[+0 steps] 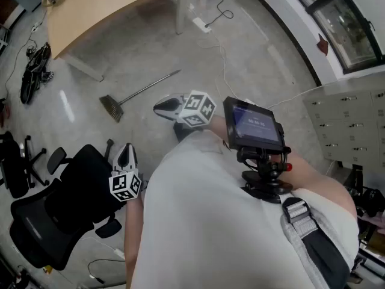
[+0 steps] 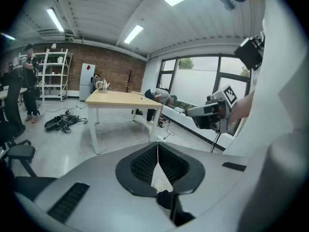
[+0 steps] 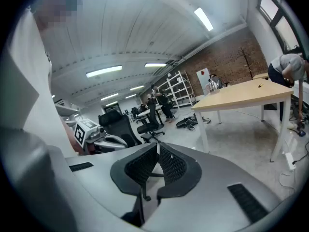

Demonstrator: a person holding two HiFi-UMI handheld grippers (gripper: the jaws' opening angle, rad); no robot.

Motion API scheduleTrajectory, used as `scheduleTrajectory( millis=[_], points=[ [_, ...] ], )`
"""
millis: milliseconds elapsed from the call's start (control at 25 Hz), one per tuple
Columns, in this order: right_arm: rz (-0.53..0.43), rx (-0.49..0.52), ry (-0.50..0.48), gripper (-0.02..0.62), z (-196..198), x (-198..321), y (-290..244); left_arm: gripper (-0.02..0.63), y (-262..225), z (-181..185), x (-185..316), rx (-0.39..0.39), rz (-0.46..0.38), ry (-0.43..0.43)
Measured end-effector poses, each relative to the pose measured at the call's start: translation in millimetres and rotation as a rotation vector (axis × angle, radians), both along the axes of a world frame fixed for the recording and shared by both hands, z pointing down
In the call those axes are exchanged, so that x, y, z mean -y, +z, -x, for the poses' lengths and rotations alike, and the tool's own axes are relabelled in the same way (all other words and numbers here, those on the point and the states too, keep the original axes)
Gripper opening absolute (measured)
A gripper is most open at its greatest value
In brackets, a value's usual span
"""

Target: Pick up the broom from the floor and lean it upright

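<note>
The broom (image 1: pixel 133 96) lies flat on the grey floor in the head view, its brush head at the left and its thin handle running up to the right. My right gripper (image 1: pixel 157 107) hovers just right of the brush head, above the floor, jaws shut and empty. My left gripper (image 1: pixel 124 152) is nearer to me, over the black chair, jaws shut with nothing between them. In the left gripper view its jaws (image 2: pixel 158 146) meet in a line, and the right gripper (image 2: pixel 205 115) shows beyond. The right gripper view shows its jaws (image 3: pixel 157 149) closed too; the broom is not in either gripper view.
A wooden table (image 1: pixel 96 5) stands at the back with white legs. A black office chair (image 1: pixel 66 203) sits at my left, another chair (image 1: pixel 15 164) further left. Cables (image 1: pixel 207 23) and a power strip lie on the floor. Grey drawers (image 1: pixel 349 122) line the right wall.
</note>
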State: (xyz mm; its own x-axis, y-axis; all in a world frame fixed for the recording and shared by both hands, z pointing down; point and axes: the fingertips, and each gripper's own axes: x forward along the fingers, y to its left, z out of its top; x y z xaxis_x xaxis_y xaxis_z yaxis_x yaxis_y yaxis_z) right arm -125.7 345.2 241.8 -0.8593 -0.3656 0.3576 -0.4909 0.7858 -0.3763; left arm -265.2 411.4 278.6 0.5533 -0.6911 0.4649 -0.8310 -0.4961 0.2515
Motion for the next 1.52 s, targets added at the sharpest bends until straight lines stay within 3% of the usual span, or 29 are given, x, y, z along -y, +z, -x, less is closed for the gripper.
scheduleTrajectory(
  millis=[120, 400, 680, 880, 1120, 1240, 1520],
  points=[
    [0.007, 0.008, -0.044, 0.028, 6, 21, 2, 0.011, -3, -6, 16, 0.018, 0.000, 0.014],
    [0.022, 0.008, -0.047, 0.028, -17, 129, 10, 0.011, -9, -38, 147, 0.038, -0.005, 0.071],
    [0.031, 0.006, 0.021, 0.028, -92, 213, 14, 0.011, -9, -112, 240, 0.058, 0.019, 0.187],
    [0.042, -0.014, 0.082, 0.028, -110, 226, 15, 0.011, -12, -110, 264, 0.070, 0.019, 0.231],
    [0.064, -0.028, 0.225, 0.028, -148, 239, 21, 0.011, 4, -120, 295, 0.089, 0.052, 0.321],
    [0.062, -0.033, 0.257, 0.028, -144, 259, 26, 0.011, 9, -116, 322, 0.114, 0.062, 0.392],
    [0.076, -0.111, 0.401, 0.028, -105, 287, 28, 0.011, 24, -93, 385, 0.084, 0.044, 0.602]
  ],
)
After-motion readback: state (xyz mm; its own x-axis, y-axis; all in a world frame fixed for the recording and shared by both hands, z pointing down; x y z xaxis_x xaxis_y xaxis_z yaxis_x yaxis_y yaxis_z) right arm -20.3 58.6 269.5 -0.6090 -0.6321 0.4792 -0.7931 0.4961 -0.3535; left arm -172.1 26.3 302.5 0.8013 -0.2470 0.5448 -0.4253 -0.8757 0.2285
